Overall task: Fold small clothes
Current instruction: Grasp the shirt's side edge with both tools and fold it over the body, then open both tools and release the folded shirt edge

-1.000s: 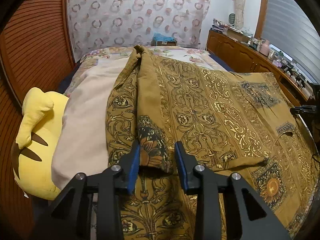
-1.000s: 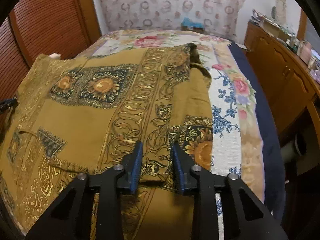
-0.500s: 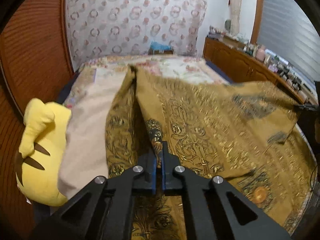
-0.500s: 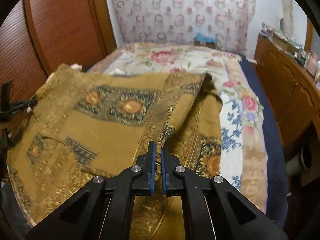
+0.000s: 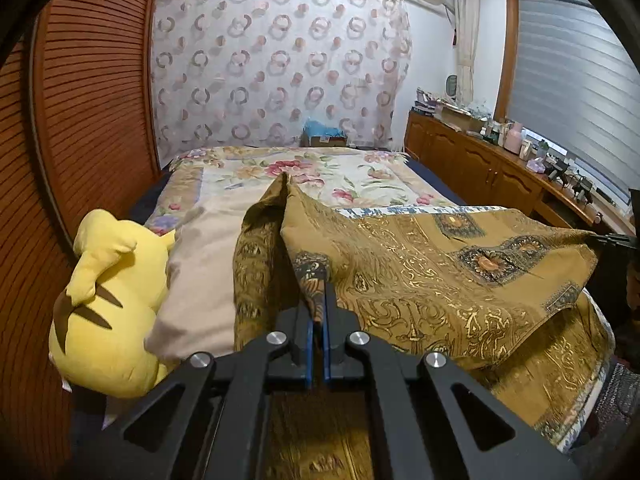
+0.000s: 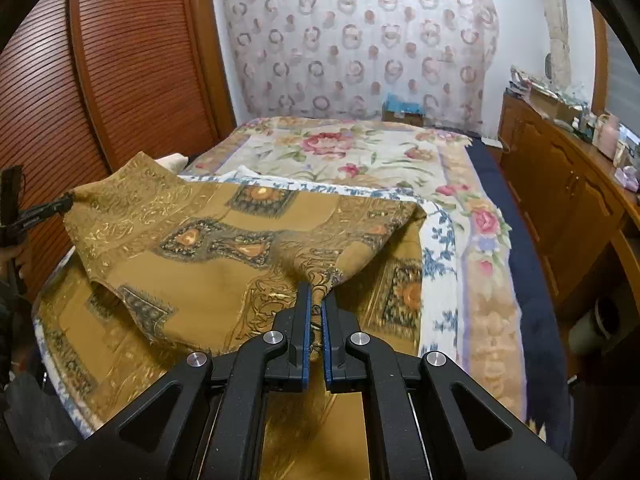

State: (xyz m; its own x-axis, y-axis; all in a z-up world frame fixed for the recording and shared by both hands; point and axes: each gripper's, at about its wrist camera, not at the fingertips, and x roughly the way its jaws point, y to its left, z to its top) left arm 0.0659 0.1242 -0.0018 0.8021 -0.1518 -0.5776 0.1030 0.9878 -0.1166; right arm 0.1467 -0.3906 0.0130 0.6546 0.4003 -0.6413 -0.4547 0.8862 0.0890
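- While both grippers pinch the same brown patterned cloth (image 5: 432, 280), the left gripper (image 5: 319, 304) has its blue pads clamped tight on a bunched corner, with fabric squeezed between them.
- Nearest in the right wrist view, the right gripper (image 6: 316, 308) is closed the same way on another corner of the cloth (image 6: 208, 256), which rises in a peak at the pads.
- Between the two grips the upper layer of the cloth hangs lifted above a lower layer lying flat on the bed (image 6: 492, 344).
- Just left of the cloth lie a beige pillow (image 5: 200, 264) and a yellow plush toy (image 5: 108, 300), touching each other.
- Farther off, the flowered bedspread (image 5: 304, 172) reaches a curtain (image 5: 280, 64) with ring shapes.
- Along the right wall runs a wooden cabinet (image 5: 480, 168) with small items on top.
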